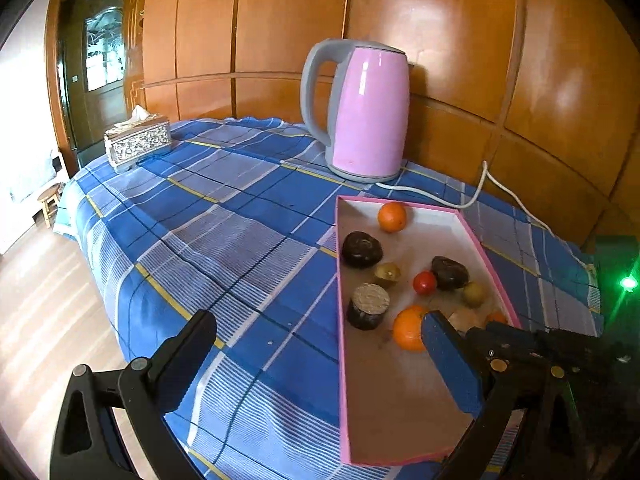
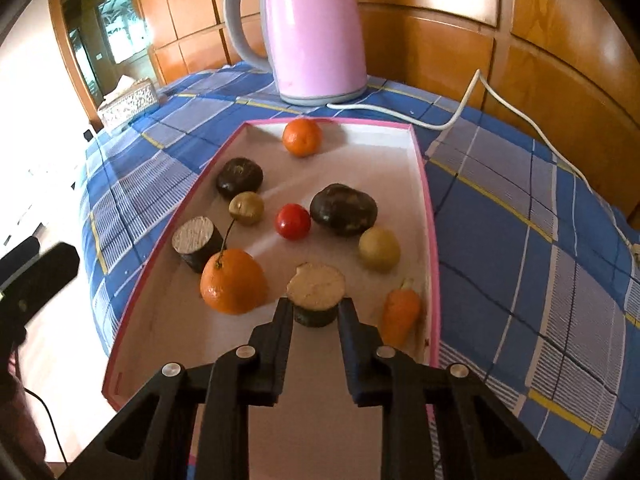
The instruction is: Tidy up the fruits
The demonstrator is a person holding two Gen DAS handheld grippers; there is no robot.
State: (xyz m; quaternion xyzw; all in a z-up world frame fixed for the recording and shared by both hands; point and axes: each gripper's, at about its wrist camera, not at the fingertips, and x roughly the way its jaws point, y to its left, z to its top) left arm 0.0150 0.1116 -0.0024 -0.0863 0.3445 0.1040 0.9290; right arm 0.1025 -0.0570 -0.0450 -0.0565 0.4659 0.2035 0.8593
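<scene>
Pink cardboard tray (image 2: 431, 216) on the blue checked cloth of the counter (image 2: 520, 240) holds all the fruit, and my right gripper (image 2: 316, 310) has its jaws drawn in close around the short dark-skinned stub with a pale cut top (image 2: 317, 286). Its pads sit against both flanks, so I judge it gripped, directly between the jaws with its cut face up and its short axis upright. Left of those jaws lies the large orange with a stem (image 2: 232, 282), near but apart; right of them lies a small orange carrot-shaped piece (image 2: 401, 314) by the tray wall. My left gripper (image 1: 320, 354) hangs with jaws spread wide and empty, one finger over the tray, the other over bare cloth. The right hand is plainly the nearer, so lifting the stub straight up should clear the orange.
</scene>
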